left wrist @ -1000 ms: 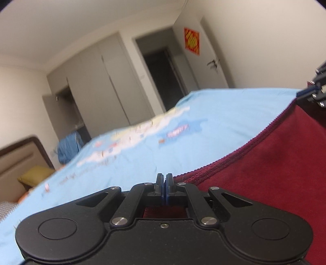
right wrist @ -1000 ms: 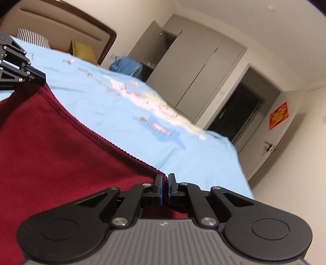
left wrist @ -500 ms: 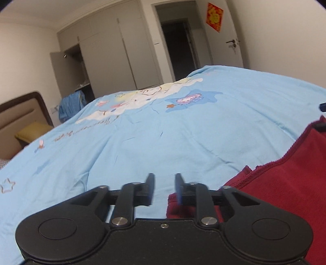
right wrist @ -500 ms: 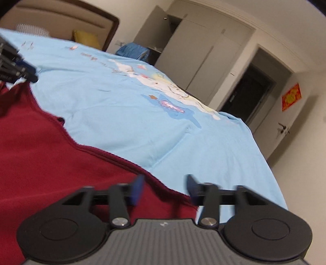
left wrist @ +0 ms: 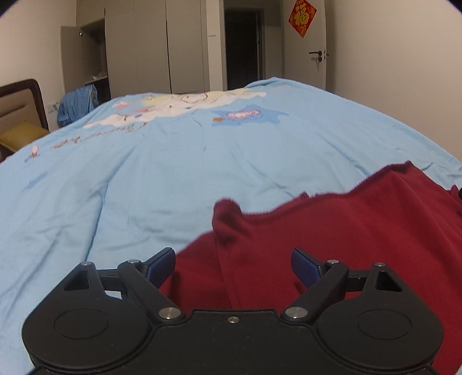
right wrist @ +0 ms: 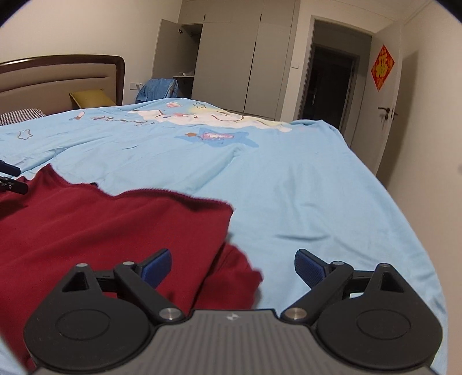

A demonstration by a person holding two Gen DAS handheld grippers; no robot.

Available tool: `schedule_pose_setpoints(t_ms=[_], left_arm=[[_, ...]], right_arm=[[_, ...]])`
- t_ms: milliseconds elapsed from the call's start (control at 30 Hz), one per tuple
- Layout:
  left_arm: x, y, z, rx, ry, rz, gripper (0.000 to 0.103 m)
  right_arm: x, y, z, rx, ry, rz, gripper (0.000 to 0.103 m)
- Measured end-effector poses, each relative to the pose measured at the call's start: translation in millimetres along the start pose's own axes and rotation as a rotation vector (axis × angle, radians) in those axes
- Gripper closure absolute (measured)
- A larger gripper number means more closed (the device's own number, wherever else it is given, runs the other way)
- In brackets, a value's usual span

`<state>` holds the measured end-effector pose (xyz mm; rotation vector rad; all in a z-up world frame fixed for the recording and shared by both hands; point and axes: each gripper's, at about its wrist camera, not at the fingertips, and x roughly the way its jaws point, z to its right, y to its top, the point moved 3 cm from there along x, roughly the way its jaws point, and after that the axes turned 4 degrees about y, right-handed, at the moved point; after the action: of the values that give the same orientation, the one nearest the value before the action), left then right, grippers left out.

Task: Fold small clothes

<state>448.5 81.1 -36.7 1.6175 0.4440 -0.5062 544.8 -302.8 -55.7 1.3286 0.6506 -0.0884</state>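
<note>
We see our left gripper (left wrist: 232,266) and right gripper (right wrist: 233,266) spread wide, gripping nothing, above the dark red garment (right wrist: 109,228) on the blue bedspread (left wrist: 179,161).

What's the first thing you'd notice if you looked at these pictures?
A dark red garment lies rumpled on the near part of a light blue cartoon-print bedspread. The left gripper and right gripper hang wide open above it. A red paper decoration marks the far door.
</note>
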Motion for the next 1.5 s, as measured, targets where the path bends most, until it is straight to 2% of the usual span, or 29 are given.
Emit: schedule_pose_setpoints(t_ms=[33, 100, 167, 200, 233, 267, 300, 367, 467, 567, 700, 800, 867, 933, 1000, 1067, 1167, 1300, 1367, 1500], left_arm=[[-1, -4, 0, -0.002, 0.0, -0.01, 0.019], [-4, -13, 2, 0.0, -0.008, -0.033, 0.035], [-6, -20, 2, -0.011, -0.019, -0.041, 0.043], [-6, -22, 2, -0.019, -0.024, -0.038, 0.05], [-7, -25, 3, -0.024, -0.021, -0.033, 0.055], [-8, -25, 3, -0.02, -0.004, -0.028, 0.068], [-8, -26, 5, -0.012, 0.014, -0.02, 0.075], [-9, -28, 9, 0.002, 0.044, 0.002, 0.076], [-10, -35, 10, -0.005, 0.065, 0.037, 0.077], [-10, -44, 3, -0.053, 0.05, 0.069, 0.074], [-10, -52, -9, -0.13, -0.012, 0.12, 0.07], [-7, -54, -20, -0.201, -0.061, 0.113, 0.066], [-7, -53, -22, -0.21, -0.072, 0.111, 0.062], [-10, -50, -19, -0.201, -0.061, 0.111, 0.046], [-21, -48, -17, -0.195, -0.015, 0.134, 0.014], [-38, -48, -17, -0.205, 0.031, 0.173, 0.003], [-60, -54, -18, -0.233, 0.047, 0.173, 0.001], [-91, -68, -13, -0.271, 0.13, 0.113, 0.001], [-106, -78, -9, -0.314, 0.149, 0.092, 0.001], [-126, -105, 2, -0.444, 0.11, 0.052, 0.001]], right_arm=[[-4, -6, -4, 0.005, 0.002, 0.0, 0.008], [-12, -17, -16, 0.003, -0.003, 0.007, 0.008], [-19, -27, -27, -0.005, -0.02, 0.019, 0.008], [-23, -32, -32, -0.017, -0.031, 0.026, 0.008], [-25, -37, -37, -0.036, -0.05, 0.03, 0.008], [-25, -42, -42, -0.059, -0.084, 0.026, 0.008], [-22, -46, -46, -0.079, -0.127, 0.015, 0.008], [-20, -57, -46, -0.065, -0.201, 0.01, 0.005], [-23, -70, -33, 0.058, -0.247, 0.018, 0.001], [-25, -77, -25, 0.115, -0.241, 0.025, 0.001], [-22, -80, -29, 0.085, -0.249, 0.021, 0.0], [-21, -81, -26, 0.097, -0.233, 0.019, 0.0], [-22, -81, -23, 0.117, -0.217, 0.017, 0.0], [-22, -81, -22, 0.125, -0.212, 0.017, 0.0], [-22, -81, -23, 0.119, -0.216, 0.017, 0.0], [-22, -81, -24, 0.111, -0.223, 0.018, 0.0], [-21, -81, -25, 0.106, -0.229, 0.02, 0.0], [-22, -82, -28, 0.094, -0.24, 0.026, 0.0], [-22, -82, -31, 0.081, -0.252, 0.029, 0.0], [-24, -80, -34, 0.061, -0.264, 0.038, 0.0]])
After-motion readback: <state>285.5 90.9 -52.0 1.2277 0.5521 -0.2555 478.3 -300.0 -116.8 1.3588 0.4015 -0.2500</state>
